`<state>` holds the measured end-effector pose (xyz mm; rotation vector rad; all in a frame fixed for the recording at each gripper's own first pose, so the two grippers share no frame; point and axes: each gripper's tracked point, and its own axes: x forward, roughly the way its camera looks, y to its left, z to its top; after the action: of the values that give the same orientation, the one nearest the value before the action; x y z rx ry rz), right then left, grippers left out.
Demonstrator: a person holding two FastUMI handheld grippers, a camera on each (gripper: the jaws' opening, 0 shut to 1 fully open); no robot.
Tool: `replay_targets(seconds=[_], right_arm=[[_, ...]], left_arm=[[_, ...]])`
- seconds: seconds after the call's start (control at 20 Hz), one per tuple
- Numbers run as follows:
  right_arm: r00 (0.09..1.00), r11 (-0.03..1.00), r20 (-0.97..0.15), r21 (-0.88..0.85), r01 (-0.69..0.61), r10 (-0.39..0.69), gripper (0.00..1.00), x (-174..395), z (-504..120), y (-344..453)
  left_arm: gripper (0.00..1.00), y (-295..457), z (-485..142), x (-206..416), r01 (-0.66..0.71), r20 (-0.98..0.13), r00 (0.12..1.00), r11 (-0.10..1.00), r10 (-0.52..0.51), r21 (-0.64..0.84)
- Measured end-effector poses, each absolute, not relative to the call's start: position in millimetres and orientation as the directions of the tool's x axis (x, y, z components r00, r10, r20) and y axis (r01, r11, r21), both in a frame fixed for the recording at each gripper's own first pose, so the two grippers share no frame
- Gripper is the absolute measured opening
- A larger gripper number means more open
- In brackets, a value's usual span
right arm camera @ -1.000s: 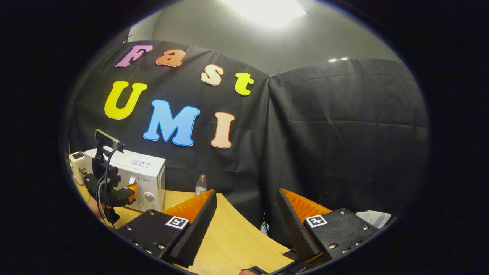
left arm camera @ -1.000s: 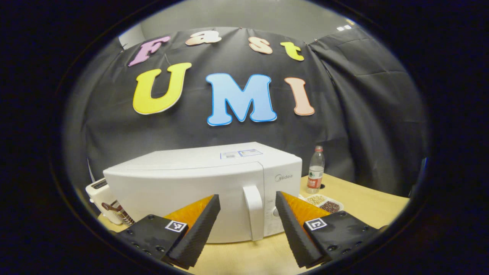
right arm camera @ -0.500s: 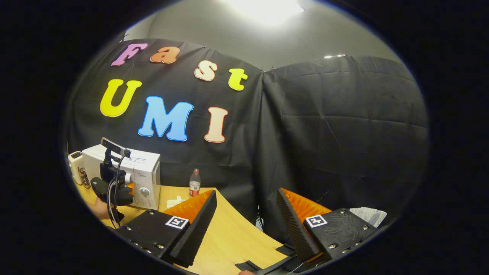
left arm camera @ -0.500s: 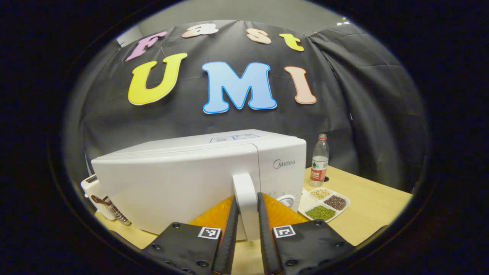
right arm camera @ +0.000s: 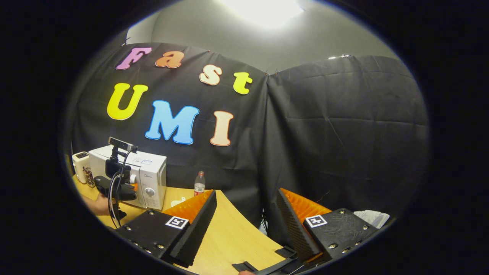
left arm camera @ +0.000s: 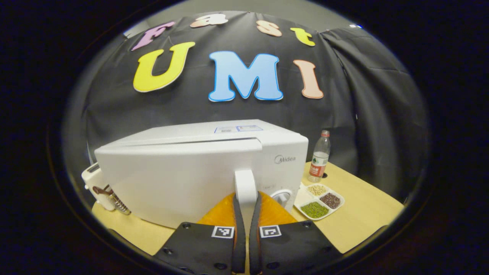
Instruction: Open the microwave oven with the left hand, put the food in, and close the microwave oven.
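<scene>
Since a second ago, the left gripper [left arm camera: 244, 229] has been brought from an open stance in front of the microwave oven [left arm camera: 198, 168] to a clench on its vertical door handle [left arm camera: 245, 185], with both pads pressed against the handle's sides. A thin gap is now seen along the top edge of the door [left arm camera: 168, 179], so the door is judged to be just starting to swing out; the opening step is under way, and the loading and closing steps are not yet begun. The right gripper [right arm camera: 246, 225] is held well apart from the microwave oven, to its right over the table [right arm camera: 229, 240], with its fingers spread and nothing between them. One microwave oven is counted, one divided food tray [left arm camera: 319, 198] just to the right of it with three fillings visible, one water bottle [left arm camera: 319, 156] behind that tray, and one small white appliance [left arm camera: 93, 181] at the oven's left. Two grippers are counted, the left one also being seen at the oven's front in the right gripper view.
</scene>
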<state>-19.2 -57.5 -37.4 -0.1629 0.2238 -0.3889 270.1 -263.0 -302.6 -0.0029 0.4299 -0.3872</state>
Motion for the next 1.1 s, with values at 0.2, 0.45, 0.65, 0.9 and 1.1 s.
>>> replay_targets(seconds=[0.2,0.45,0.65,0.9,1.1], right_arm=[[0.938,0.954,-0.185,-0.120,0.275,-0.294,0.95,-7.9,-39.2,-44.9],[0.976,0.990,-0.169,-0.053,0.129,-0.137,0.95,-5.8,-40.1,-22.5],[0.989,0.999,-0.148,-0.042,-0.025,0.018,0.95,-4.4,-32.3,0.3],[0.979,0.986,-0.120,-0.003,-0.166,0.164,0.95,-11.8,-19.4,33.4],[0.970,0.978,-0.124,0.024,-0.207,0.208,0.95,-21.9,-20.0,62.0]], left_arm=[[0.10,-239.8,-293.6,230.7,0.377,-0.386,0.839,0.921,-0.383,-0.095],[0.10,-201.9,-285.2,186.9,0.369,-0.404,0.832,0.923,-0.380,-0.110],[0.10,-162.6,-281.4,153.7,0.320,-0.420,0.842,0.940,-0.339,-0.118],[0.10,-97.5,-275.9,119.0,0.218,-0.420,0.880,0.975,-0.220,-0.054],[0.10,-48.8,-278.7,98.0,0.176,-0.425,0.887,0.983,-0.182,-0.054]])
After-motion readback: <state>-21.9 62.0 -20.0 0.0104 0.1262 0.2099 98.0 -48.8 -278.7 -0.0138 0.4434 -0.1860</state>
